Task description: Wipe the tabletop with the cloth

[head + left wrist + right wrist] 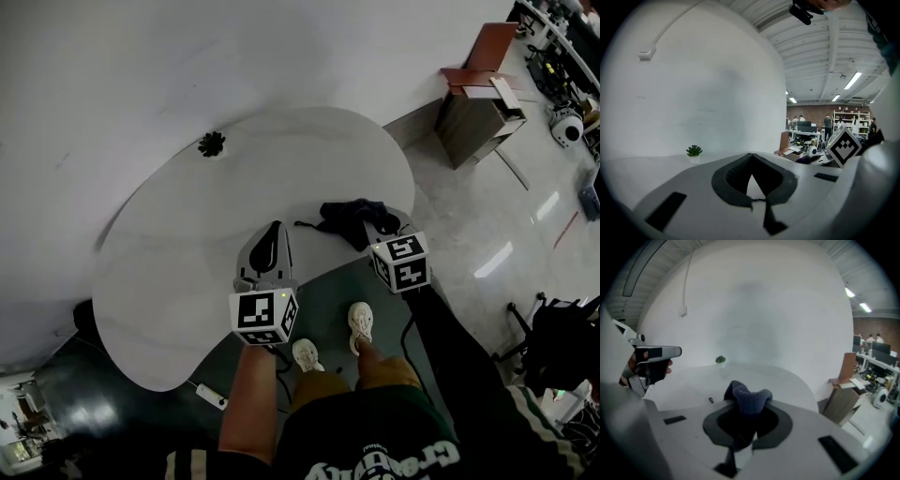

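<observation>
Head view: the dark cloth lies crumpled at the near edge of the white surface, its long axis running left to right. The right gripper grasps its right end. The left gripper, clenched on nothing, sits apart to the cloth's left.

- Cloth: dark blue, crumpled in a loose heap at the worktop's near right edge, one bunched fold standing up, pinched in the right tool.
- Worktop: white, smooth, rounded in outline.
</observation>
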Motion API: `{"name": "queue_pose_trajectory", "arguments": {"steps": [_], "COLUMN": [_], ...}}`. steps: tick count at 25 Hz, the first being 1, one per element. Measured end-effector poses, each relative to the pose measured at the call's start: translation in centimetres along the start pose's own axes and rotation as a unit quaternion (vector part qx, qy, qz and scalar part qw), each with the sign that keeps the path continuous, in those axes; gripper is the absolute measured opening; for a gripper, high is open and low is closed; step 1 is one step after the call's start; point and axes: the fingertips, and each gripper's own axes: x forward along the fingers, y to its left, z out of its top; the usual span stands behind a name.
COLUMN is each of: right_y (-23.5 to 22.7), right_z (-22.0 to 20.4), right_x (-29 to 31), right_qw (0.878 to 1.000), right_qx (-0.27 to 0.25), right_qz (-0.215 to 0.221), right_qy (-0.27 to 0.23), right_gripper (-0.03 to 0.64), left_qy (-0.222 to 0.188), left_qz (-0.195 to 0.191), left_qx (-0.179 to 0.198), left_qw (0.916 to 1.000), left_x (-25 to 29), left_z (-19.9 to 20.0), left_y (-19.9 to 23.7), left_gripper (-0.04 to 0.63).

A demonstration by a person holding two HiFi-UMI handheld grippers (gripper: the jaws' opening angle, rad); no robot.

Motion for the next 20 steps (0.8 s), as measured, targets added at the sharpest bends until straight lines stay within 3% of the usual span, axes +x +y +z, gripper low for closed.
{"name": "queue_pose_trajectory", "arguments": {"steps": [13, 20], "right_y": [-11.2, -8.8], "right_z": [1.8, 4.8], "right_x": [-3.7, -6.7], "right_qw": [0.996, 0.994], "right_qx": [0.013, 0.033], "right_qz": [-0.081, -0.065], "right_qy": [-0.018, -0.079], "right_gripper": [0.032, 0.032], "left_qy": [-0.003, -0.012], "left_qz": [-0.046, -0.038], "left_qx": [0.011, 0.032], "left_qw": [0.9989, 0.9987], "left_x": [5.4, 3.1], "left_z": [1.4, 2.1], "left_y": [-6.7, -7.0], "left_gripper": [-0.005, -0.005]}}
